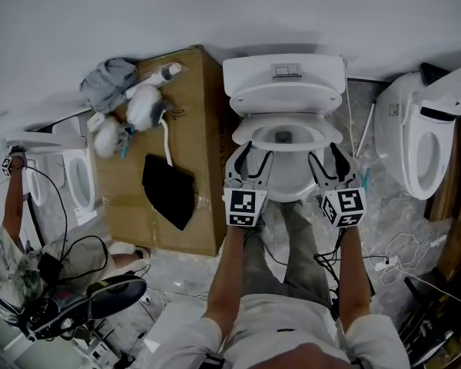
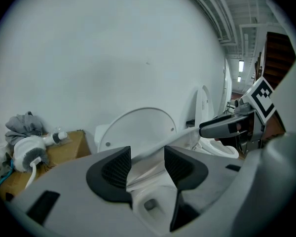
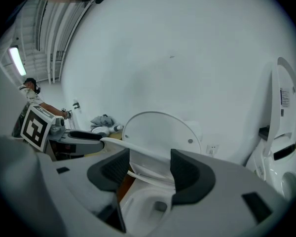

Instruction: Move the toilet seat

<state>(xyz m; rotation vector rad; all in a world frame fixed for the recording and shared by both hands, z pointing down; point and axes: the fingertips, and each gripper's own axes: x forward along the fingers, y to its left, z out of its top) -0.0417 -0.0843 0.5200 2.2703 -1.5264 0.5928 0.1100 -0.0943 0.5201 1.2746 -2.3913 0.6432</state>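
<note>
A white toilet (image 1: 292, 179) stands against the wall with its lid (image 1: 286, 98) upright. The toilet seat (image 1: 250, 133) is tilted up off the bowl at the front. My left gripper (image 1: 255, 152) grips the seat's front left and my right gripper (image 1: 323, 152) its front right. In the left gripper view the seat rim (image 2: 153, 149) runs between the pads of the left gripper (image 2: 147, 164) and on to the other gripper, with the bowl (image 2: 150, 204) below. In the right gripper view the seat (image 3: 138, 152) spans the gap of the right gripper (image 3: 149, 169), in front of the lid (image 3: 158, 130).
A cardboard box (image 1: 192, 91) with cloths, a brush and a black rag stands left of the toilet. Another toilet (image 1: 415, 137) is close on the right, a third (image 1: 73, 175) on the left. A person (image 1: 11, 229) and cables (image 1: 77, 283) are at lower left.
</note>
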